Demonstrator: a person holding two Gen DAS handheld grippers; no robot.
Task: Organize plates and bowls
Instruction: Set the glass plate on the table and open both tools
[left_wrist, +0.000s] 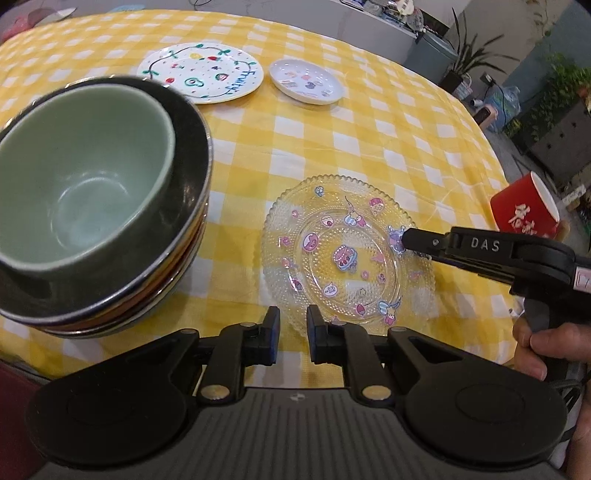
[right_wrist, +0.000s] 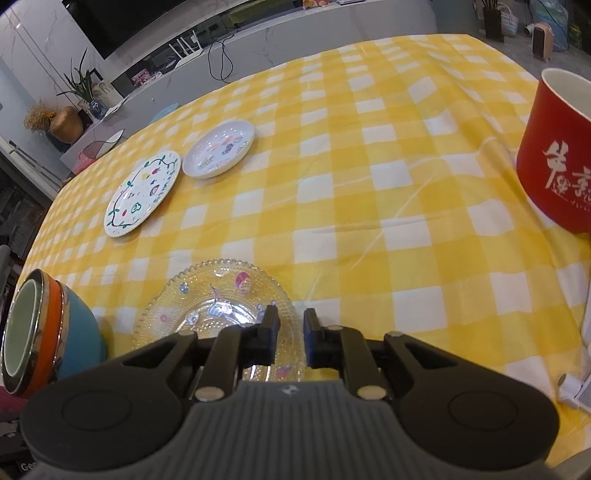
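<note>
Glass plate lies flat on the checked cloth right under my tools, beside the bowl stack. My right gripper sits over its right rim, jaws slightly parted with the rim between them, not pinching as far as I can see; it points steeply down, and is the nearer one. My left gripper hovers off the plate's near edge, jaws slightly apart and empty, also tilted down. I judge the rim needs a firm pinch before lifting. Farther off lie the fruit plate and small dish; the red cup stands to the right.
</note>
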